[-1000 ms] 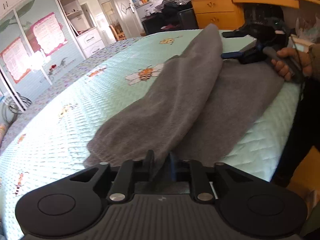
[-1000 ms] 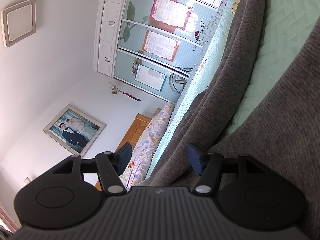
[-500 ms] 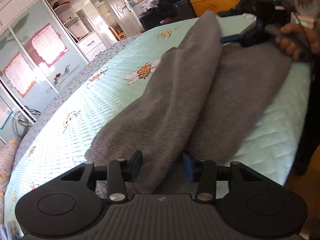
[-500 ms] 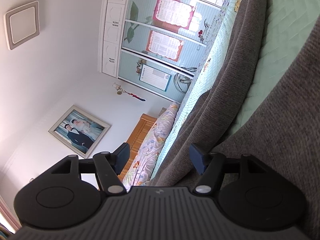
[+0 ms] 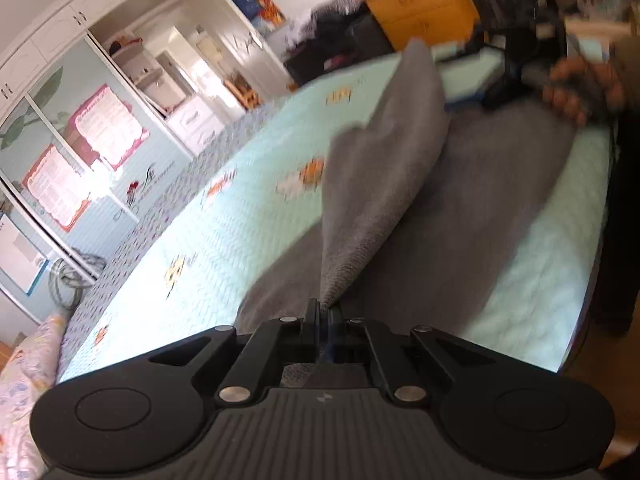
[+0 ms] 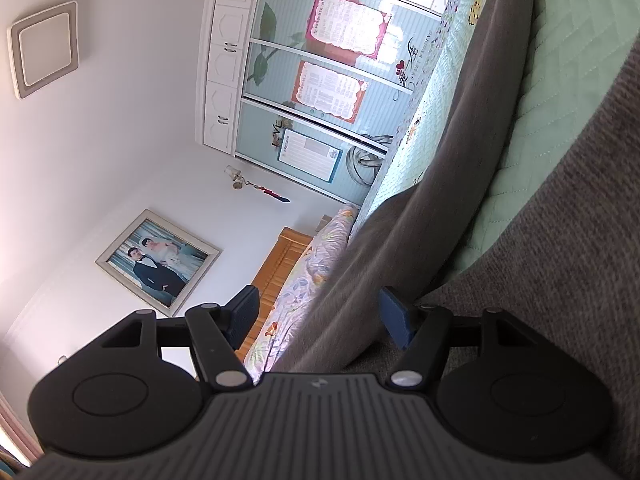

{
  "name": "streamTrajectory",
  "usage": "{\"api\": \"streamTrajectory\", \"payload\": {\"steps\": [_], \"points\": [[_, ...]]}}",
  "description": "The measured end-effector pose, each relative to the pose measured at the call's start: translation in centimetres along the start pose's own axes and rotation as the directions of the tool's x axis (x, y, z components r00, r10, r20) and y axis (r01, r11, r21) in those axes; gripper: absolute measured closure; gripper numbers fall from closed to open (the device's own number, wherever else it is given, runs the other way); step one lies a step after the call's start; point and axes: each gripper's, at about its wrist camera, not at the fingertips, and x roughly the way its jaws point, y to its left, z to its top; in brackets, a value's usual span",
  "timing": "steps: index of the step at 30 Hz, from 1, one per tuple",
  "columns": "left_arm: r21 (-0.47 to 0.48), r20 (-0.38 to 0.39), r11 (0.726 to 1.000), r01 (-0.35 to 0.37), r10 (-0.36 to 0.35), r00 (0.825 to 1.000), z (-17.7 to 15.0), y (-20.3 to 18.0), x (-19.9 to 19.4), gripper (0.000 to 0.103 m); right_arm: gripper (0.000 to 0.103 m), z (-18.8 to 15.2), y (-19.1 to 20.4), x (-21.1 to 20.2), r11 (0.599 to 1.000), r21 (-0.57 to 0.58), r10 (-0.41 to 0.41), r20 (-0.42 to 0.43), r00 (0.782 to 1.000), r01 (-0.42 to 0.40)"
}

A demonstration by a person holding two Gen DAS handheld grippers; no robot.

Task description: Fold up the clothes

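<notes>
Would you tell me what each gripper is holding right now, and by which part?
The left gripper pinches the grey garment by a lifted edge. The right gripper is open, holding nothing.

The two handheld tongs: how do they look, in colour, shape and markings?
The left tongs have a ribbed dark grey body, two round black discs, black linkage arms with silver rivets and a small light logo. The right tongs are built alike, with flat blue pads on black fingers. No cables or sleeves are visible.
</notes>
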Motion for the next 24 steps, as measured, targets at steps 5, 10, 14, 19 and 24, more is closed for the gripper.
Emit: {"api": "streamTrajectory", "payload": {"steps": [5,10,14,19,24], "points": [[0.036,-0.077,0.999,0.033,-0.03,0.997,-2.3,-1.5,2.3,0.1,0.035,0.0,-0.1,-0.3,1.0,-0.004,-0.002,-0.001,1.0,0.002],[0.061,-0.114,0.998,0.035,-0.028,0.993,-3.0,-2.2,4.2,0.1,0.032,0.1,-0.3,-0.3,1.0,0.008,0.01,-0.005,1.0,-0.01],[0.022,-0.119,0.998,0.06,-0.057,0.991,-2.7,-1.3,4.1,0.098,0.025,0.8,-0.1,-1.1,0.993,0.118,0.015,-0.003,1.0,-0.014],[-0.103,-0.087,0.994,0.04,-0.049,0.995,-3.2,0.1,2.6,0.076,0.014,4.7,2.5,-5.1,0.992,0.092,-0.103,0.139,0.985,0.091],[-0.28,0.034,0.959,-0.044,0.056,0.998,-3.3,0.9,-0.2,0.064,0.012,12.1,3.1,-8.5,0.92,0.04,-0.386,0.267,0.883,0.39]]}}
